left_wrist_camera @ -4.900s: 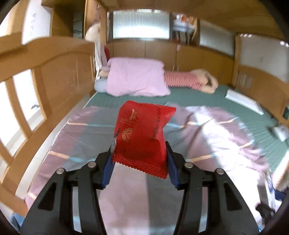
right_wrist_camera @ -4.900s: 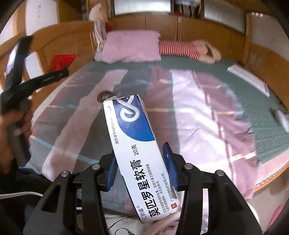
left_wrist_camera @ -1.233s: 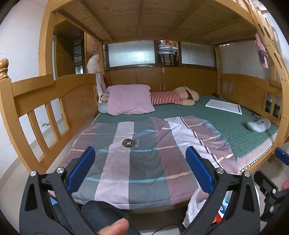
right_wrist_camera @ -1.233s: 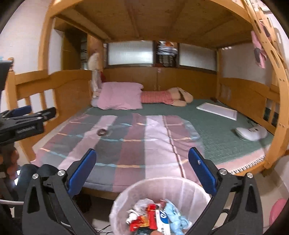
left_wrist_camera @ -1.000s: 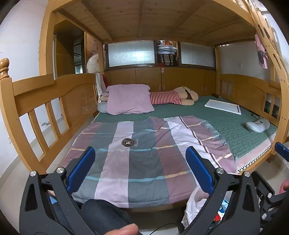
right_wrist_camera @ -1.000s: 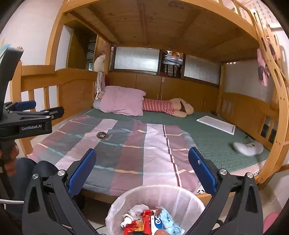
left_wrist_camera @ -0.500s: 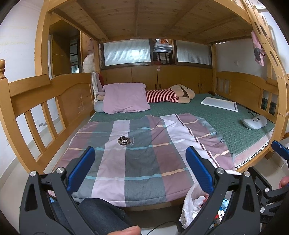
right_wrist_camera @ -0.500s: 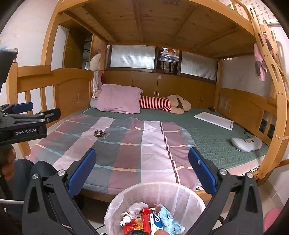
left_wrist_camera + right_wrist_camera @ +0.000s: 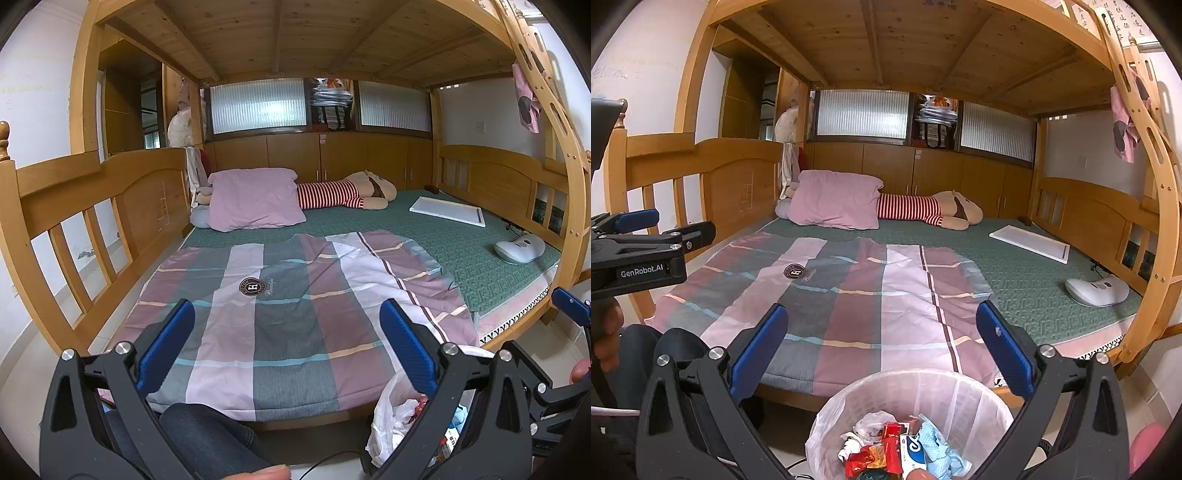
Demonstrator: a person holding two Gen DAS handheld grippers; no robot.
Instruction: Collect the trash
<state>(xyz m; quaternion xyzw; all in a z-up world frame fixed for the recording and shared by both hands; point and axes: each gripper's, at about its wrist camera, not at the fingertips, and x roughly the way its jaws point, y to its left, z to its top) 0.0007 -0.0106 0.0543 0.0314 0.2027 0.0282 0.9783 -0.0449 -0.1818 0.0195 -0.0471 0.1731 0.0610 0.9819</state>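
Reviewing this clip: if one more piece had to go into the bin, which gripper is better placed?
Right, probably. The right gripper hangs open directly above the lined trash bin, with wrappers visible inside. The left gripper, also open and empty, faces the plaid quilt, with the bin off to its right.

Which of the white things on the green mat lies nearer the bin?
The rounded white device near the bed's right front corner. The flat white board lies farther back, toward the plush toy. The bin stands on the floor before the bed.
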